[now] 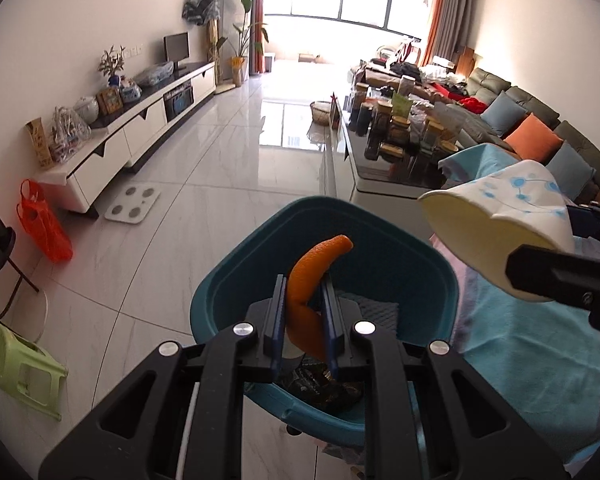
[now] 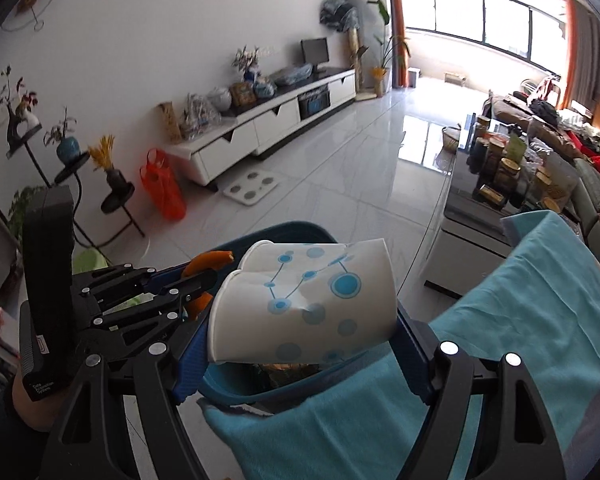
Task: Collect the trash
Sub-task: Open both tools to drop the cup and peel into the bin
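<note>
My left gripper [image 1: 305,312] is shut on a curled strip of orange peel [image 1: 314,276], held above the open teal bin [image 1: 236,276]. Dark wrappers lie at the bin's bottom [image 1: 324,390]. My right gripper [image 2: 300,320] is shut on a squashed white paper cup with blue dots [image 2: 304,304], lying sideways between its blue pads, over the same teal bin [image 2: 296,229]. The cup [image 1: 496,228] shows at the right of the left wrist view, beside the bin. The left gripper [image 2: 180,284] with its orange peel [image 2: 210,260] appears left of the cup.
A teal cloth [image 2: 520,320] covers the surface right of the bin. A glass coffee table with several jars [image 1: 396,136] stands behind. A white TV cabinet [image 1: 140,136], a red bag [image 1: 44,228], a scale [image 1: 132,204] and a green stool [image 1: 20,364] line the tiled floor.
</note>
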